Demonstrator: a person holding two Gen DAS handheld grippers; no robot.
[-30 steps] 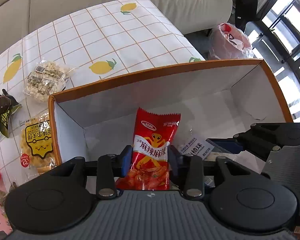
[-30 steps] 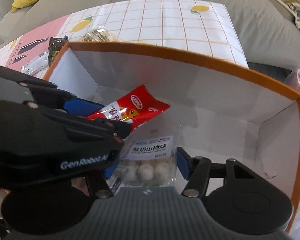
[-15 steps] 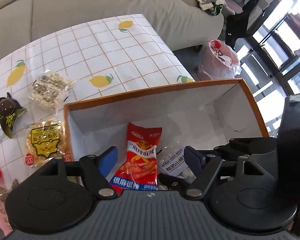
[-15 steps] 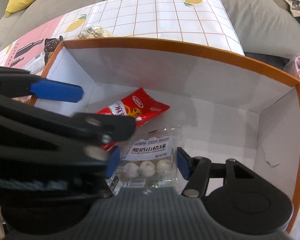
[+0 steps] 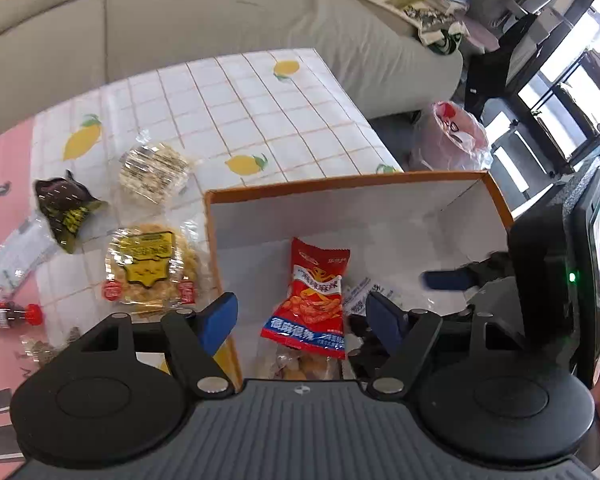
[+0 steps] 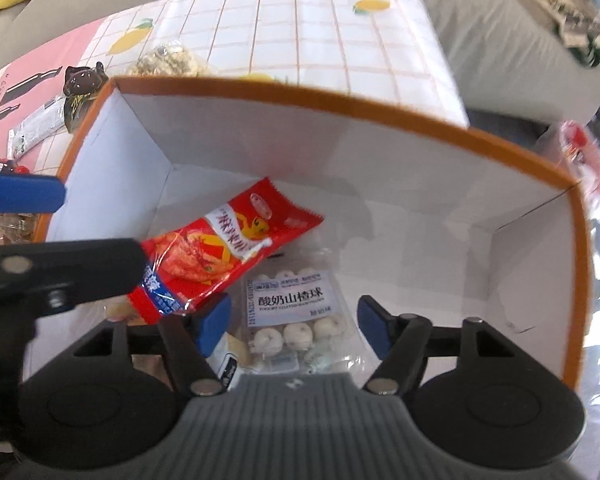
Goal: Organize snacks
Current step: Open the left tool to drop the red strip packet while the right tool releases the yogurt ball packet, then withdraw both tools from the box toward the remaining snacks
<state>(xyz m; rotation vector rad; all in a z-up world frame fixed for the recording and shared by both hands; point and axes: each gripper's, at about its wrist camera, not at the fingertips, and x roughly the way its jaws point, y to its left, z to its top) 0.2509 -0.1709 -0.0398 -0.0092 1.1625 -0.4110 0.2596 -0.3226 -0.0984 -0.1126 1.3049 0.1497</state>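
Observation:
An orange-rimmed white box [image 5: 340, 178] [image 6: 380, 114] stands on the table. A red snack packet [image 5: 314, 300] [image 6: 228, 244] lies loose inside it, beside a clear pack of white balls [image 6: 296, 320] [image 5: 364, 294]. My left gripper [image 5: 302, 318] is open and empty above the box's left side, with the red packet below its jaws. My right gripper [image 6: 294, 318] is open and empty above the white-ball pack. Several snacks lie on the table left of the box: a yellow-label pack [image 5: 150, 268], a pale puffed pack [image 5: 154, 172] and a dark wrapper [image 5: 66, 208].
A checked lemon-print cloth [image 5: 240, 120] covers the table, with a pink mat [image 5: 4, 200] at left. A small red-capped bottle [image 5: 12, 314] and a clear sachet [image 5: 16, 256] lie there. A grey sofa [image 5: 220, 12] is behind; a pink bag [image 5: 452, 136] stands on the floor.
My left gripper opened and let go of the red packet, which now lies in the box. It then pulled back and up. The right gripper rose a little.

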